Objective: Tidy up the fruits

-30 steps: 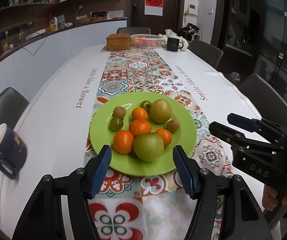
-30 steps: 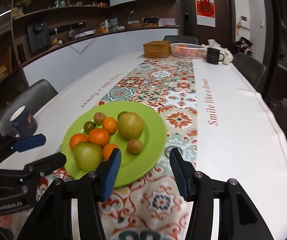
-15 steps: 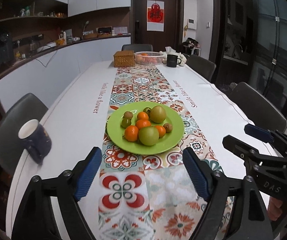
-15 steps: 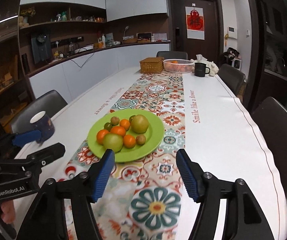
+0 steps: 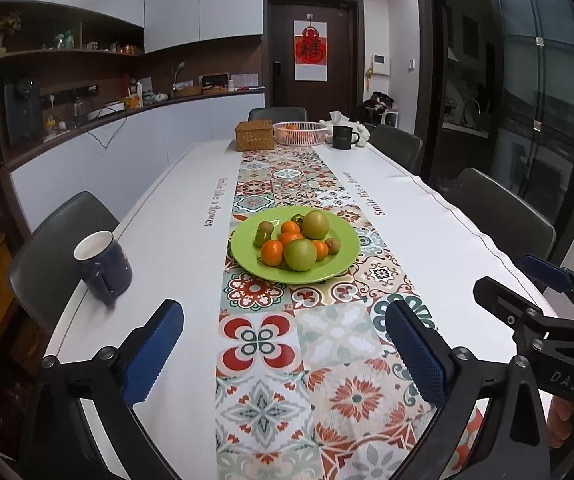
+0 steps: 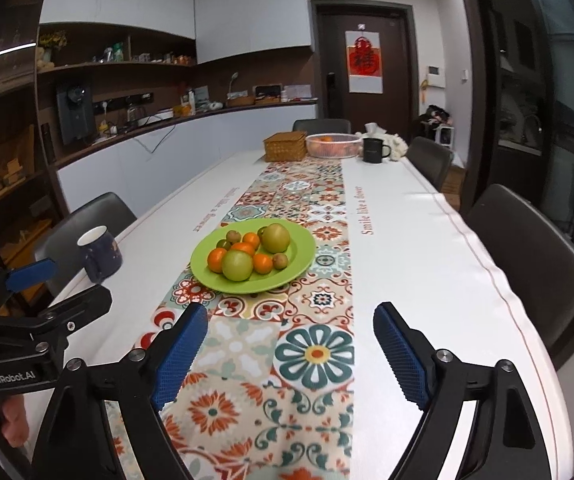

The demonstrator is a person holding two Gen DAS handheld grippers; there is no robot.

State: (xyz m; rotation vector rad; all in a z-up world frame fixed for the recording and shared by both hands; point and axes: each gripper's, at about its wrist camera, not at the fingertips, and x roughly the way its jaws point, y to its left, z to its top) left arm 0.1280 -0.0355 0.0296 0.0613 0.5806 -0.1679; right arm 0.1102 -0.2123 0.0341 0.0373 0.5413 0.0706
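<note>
A green plate point(image 5: 343, 252) point(image 6: 299, 258) rests on the patterned runner in the middle of the table. It carries two big green fruits, several oranges and a few small brown and green ones. My left gripper point(image 5: 285, 350) hangs well back from the plate over the runner, jaws opening wide, nothing between them. My right gripper point(image 6: 289, 354) is likewise short of the plate, jaws opening and empty. Each gripper shows at the edge of the other's view. A white basket point(image 5: 299, 133) point(image 6: 331, 145) with oranges stands at the table's far end.
A dark blue mug point(image 5: 103, 262) point(image 6: 99, 254) sits near the table's left edge. At the far end are a wicker box point(image 5: 255, 134), and a black mug point(image 5: 343, 137). Dark chairs line both long sides. A counter runs along the left wall.
Both grippers pulled back and up from the plate, which now looks smaller and farther. Both sets of jaws spread much wider.
</note>
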